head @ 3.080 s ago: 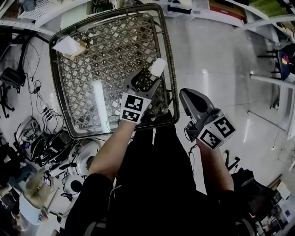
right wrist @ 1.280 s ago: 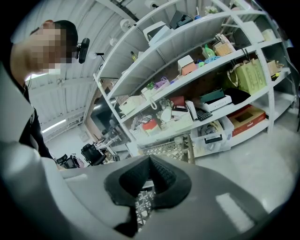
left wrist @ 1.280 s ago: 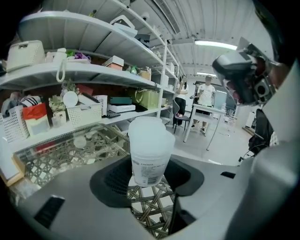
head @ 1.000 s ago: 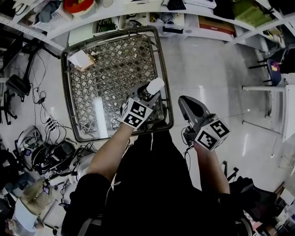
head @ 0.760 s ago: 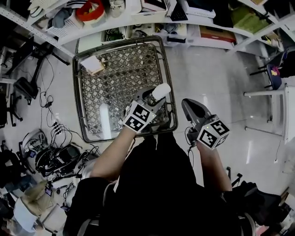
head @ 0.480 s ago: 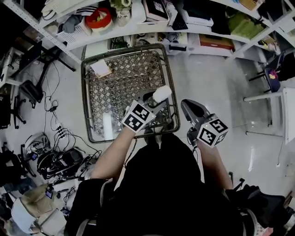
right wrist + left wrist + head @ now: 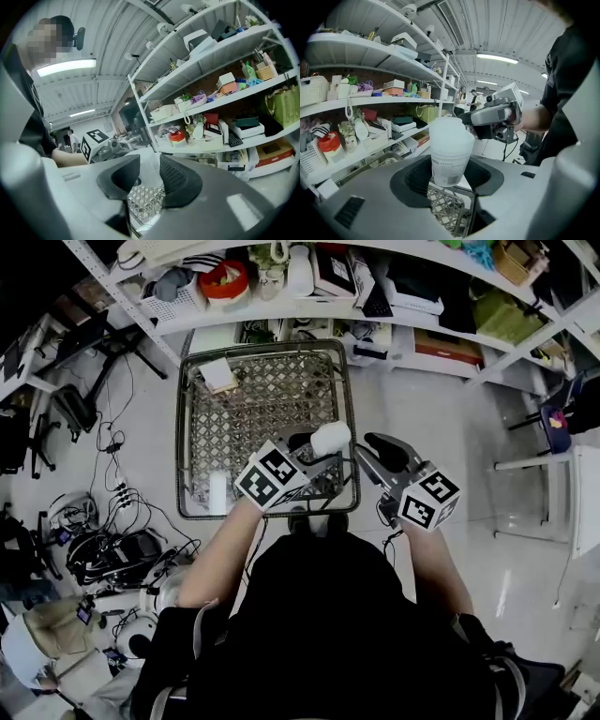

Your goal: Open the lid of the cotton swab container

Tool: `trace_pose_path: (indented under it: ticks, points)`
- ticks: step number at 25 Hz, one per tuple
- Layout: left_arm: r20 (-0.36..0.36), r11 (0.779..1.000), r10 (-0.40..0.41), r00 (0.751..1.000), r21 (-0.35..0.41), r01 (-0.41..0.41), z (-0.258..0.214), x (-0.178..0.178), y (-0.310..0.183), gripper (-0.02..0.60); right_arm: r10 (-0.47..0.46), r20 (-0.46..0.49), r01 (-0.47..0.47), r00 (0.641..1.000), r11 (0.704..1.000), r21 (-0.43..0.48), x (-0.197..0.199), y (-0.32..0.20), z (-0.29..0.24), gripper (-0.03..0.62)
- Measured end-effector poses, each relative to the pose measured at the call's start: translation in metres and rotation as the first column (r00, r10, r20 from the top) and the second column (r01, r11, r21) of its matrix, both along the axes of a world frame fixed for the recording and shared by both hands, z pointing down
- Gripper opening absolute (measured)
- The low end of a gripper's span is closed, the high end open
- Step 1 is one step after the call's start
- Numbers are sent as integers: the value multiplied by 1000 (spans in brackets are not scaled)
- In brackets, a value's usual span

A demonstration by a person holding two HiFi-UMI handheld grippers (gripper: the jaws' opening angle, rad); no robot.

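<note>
Metal table (image 7: 253, 413) with open lattice top stands on a glossy pale floor (image 7: 441, 456), in front of white shelving (image 7: 281, 313). On the mesh:
- small pale box (image 7: 218, 377), far left corner
- white streak (image 7: 217, 493) near left edge; object or glare, undetermined

Cables (image 7: 112, 521) lie on the floor to its left.

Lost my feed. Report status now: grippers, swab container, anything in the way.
Left gripper shut on cotton swab container, over the wire basket. Right gripper empty, jaws just opening, beside it. Lid on. Nothing between them.
</note>
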State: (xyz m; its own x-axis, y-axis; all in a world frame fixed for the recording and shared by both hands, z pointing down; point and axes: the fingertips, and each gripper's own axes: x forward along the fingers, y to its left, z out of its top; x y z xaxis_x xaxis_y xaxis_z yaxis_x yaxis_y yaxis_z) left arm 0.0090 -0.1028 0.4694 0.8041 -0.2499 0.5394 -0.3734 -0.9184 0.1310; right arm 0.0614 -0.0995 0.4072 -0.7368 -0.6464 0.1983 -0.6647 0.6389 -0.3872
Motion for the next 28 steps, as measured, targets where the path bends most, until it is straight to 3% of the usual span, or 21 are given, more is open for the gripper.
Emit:
trace_pose_path:
  ticks: [7, 11, 18, 28]
  points:
    - [13, 1000, 15, 1000, -12, -15, -15, 9, 11, 210, -116, 13, 115, 993, 992, 57, 8, 4, -13, 175]
    - [41, 996, 94, 995, -13, -93, -26, 16, 21, 210, -213, 2, 211, 977, 973, 98, 7, 12, -24, 214]
    - [57, 962, 271, 961, -16, -271, -34, 41, 34, 210, -336, -91, 346, 937, 926, 148, 3, 20, -28, 256]
    - [68, 915, 404, 912, -33, -403, -40, 52, 48, 209, -441, -170, 469, 881, 860, 202, -15, 34, -34, 261]
